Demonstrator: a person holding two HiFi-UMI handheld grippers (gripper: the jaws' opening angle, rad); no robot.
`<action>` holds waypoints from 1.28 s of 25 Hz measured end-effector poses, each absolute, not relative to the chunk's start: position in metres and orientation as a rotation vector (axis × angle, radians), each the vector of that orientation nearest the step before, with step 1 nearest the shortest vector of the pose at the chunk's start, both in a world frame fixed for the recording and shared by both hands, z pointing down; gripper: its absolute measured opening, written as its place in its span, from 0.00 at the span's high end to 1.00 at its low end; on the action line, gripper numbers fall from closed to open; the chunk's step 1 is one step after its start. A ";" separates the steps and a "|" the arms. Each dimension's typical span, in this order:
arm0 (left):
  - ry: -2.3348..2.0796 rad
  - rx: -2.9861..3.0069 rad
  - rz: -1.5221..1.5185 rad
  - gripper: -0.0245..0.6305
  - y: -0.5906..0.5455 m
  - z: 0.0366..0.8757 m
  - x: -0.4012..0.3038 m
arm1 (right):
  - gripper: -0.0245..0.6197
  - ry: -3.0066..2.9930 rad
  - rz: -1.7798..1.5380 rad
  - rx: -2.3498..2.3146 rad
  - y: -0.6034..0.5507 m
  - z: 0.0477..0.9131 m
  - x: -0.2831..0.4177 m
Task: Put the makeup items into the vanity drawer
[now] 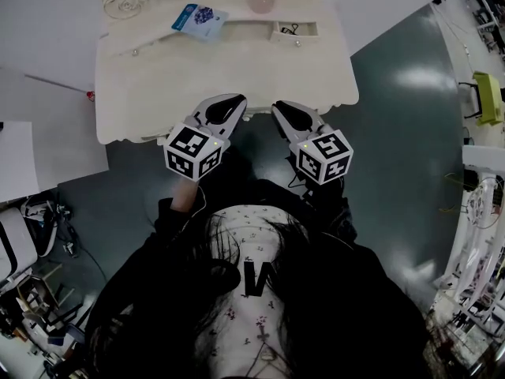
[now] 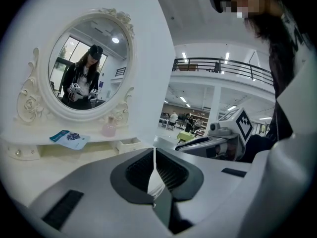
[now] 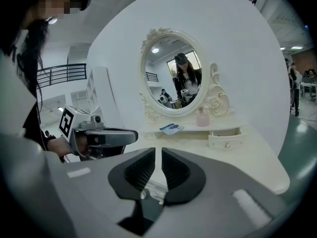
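A cream vanity table fills the top of the head view, with an oval mirror in a carved frame at its back. At 1 o'clock on the tabletop a small drawer stands pulled open. Something small and dark lies inside, too small to identify.

On the shelf at 12 o'clock stands a pink bottle, just left of the drawer. At 11 o'clock lies a flat blue packet, well apart from the drawer. Its print is too small to read.

Both grippers hover at the table's near edge, at 6 o'clock. The left gripper has its jaws pressed together at the tips on nothing. The right gripper shows only a thin slit between its jaws and is also empty. Each carries a cube with black-and-white square markers.
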State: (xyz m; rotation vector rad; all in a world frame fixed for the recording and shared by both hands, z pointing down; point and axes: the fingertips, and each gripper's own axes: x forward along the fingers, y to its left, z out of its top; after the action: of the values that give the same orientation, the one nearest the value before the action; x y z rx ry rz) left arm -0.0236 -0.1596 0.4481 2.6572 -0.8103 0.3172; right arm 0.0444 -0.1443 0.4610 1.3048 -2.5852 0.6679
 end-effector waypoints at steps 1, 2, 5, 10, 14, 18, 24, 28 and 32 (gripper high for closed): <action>-0.815 2.656 0.319 0.96 -0.151 0.448 -0.016 | 0.89 -2.589 0.665 1.301 -0.137 0.460 0.052; -0.819 2.654 0.319 0.96 -0.142 0.448 -0.008 | 0.89 -2.594 0.662 1.295 -0.129 0.459 0.060; -0.832 2.651 0.322 0.96 -0.114 0.448 0.015 | 0.89 -2.615 0.655 1.276 -0.106 0.457 0.079; -0.875 2.633 0.319 0.96 -0.071 0.452 0.040 | 0.89 -2.639 0.642 1.221 -0.066 0.460 0.100; -0.899 2.618 0.338 0.96 -0.035 0.459 0.055 | 0.89 -2.652 0.648 1.191 -0.031 0.464 0.112; -0.899 2.615 0.378 0.96 -0.003 0.465 0.068 | 0.89 -2.659 0.664 1.173 -0.005 0.469 0.120; -0.926 2.618 0.415 0.96 0.028 0.462 0.069 | 0.89 -2.686 0.669 1.125 0.025 0.470 0.113; -0.949 2.619 0.420 0.96 0.041 0.457 0.060 | 0.89 -2.702 0.660 1.098 0.036 0.468 0.100; -0.965 2.619 0.425 0.96 0.054 0.454 0.047 | 0.89 -2.706 0.657 1.089 0.046 0.466 0.088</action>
State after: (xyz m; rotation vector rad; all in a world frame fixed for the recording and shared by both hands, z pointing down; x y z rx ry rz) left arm 0.0475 0.0536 0.4540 2.6190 -0.9654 0.4254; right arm 0.0876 0.0455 0.4664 1.0886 -2.7062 0.6574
